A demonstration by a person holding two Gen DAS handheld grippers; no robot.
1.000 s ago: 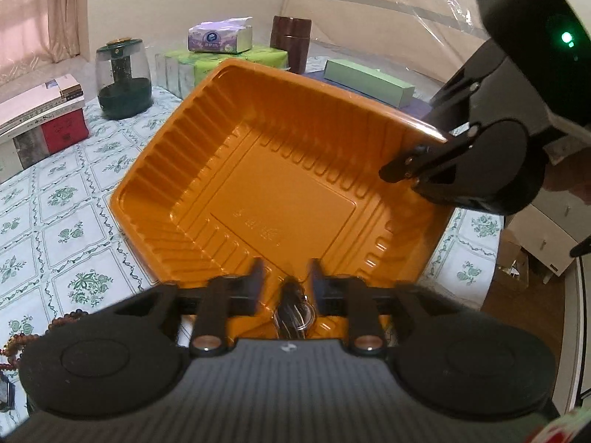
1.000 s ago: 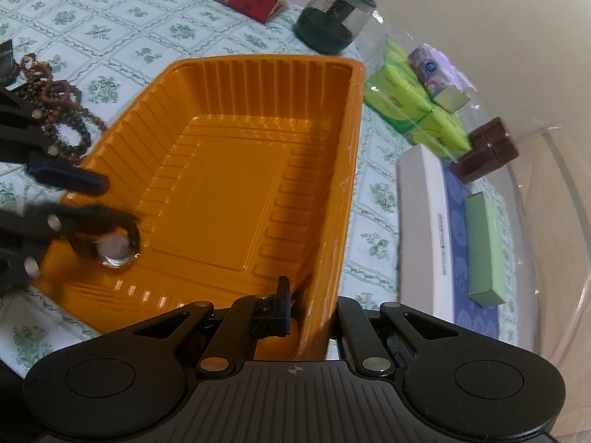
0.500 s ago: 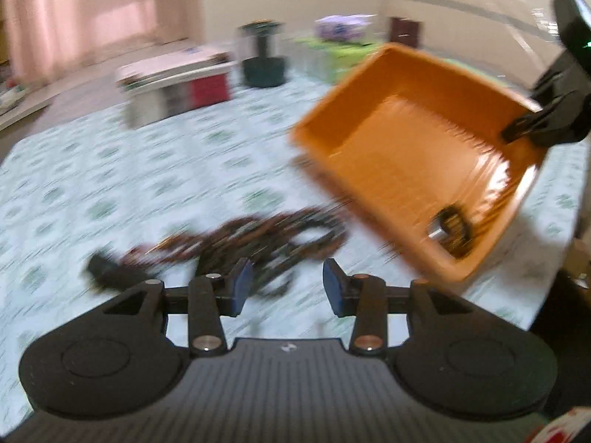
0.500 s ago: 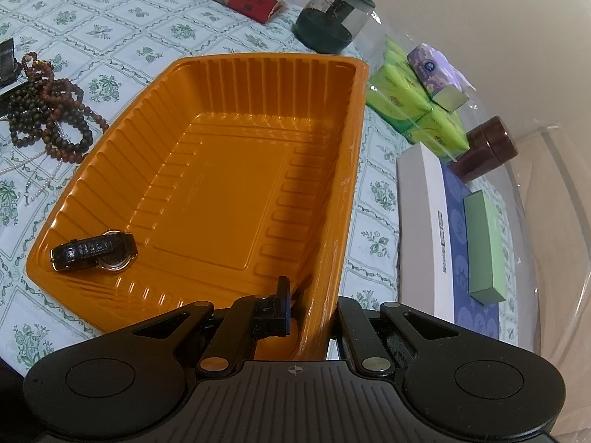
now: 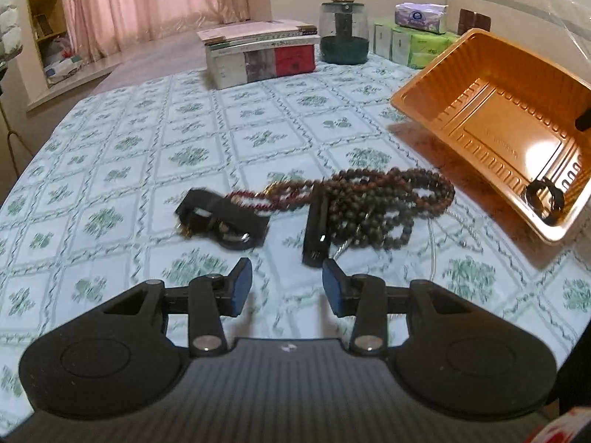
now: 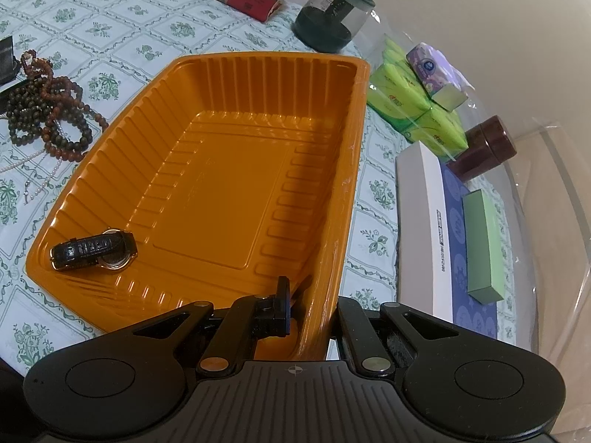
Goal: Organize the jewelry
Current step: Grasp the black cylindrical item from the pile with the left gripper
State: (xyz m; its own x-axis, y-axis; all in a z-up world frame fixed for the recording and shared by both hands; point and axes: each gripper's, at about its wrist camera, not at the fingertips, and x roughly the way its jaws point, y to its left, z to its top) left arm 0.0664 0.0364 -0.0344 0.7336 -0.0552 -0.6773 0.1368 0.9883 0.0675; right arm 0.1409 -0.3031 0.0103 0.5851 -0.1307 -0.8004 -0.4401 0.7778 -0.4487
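Dropped into the tray's (image 6: 207, 170) near corner since a second ago: one watch (image 6: 94, 249), now lying flat against the ribbed wall. Swung away from the tray and out over the tablecloth (image 5: 155, 140): left gripper (image 5: 287, 282), jaws parted and empty, aimed at what remains. Waiting on the cloth, a second watch (image 5: 225, 221), a dark strap (image 5: 317, 227) and a heap of beads (image 5: 384, 203), with thin pearls (image 6: 29, 160) trailing beside the heap. Tilted up off the table, tray pinched by its rim in the right gripper (image 6: 310, 317), clenched on the thin plastic wall. Likely trouble: beads, strap and pearls tangled together, so a pull on one piece apt to drag the rest or scatter them. Also at risk: flimsy rim flexing or slipping out of the pinch, tipping the tray and sliding the watch out. Beyond, books (image 5: 258, 55), a jar (image 5: 343, 33) and tissue packs (image 5: 410, 42).
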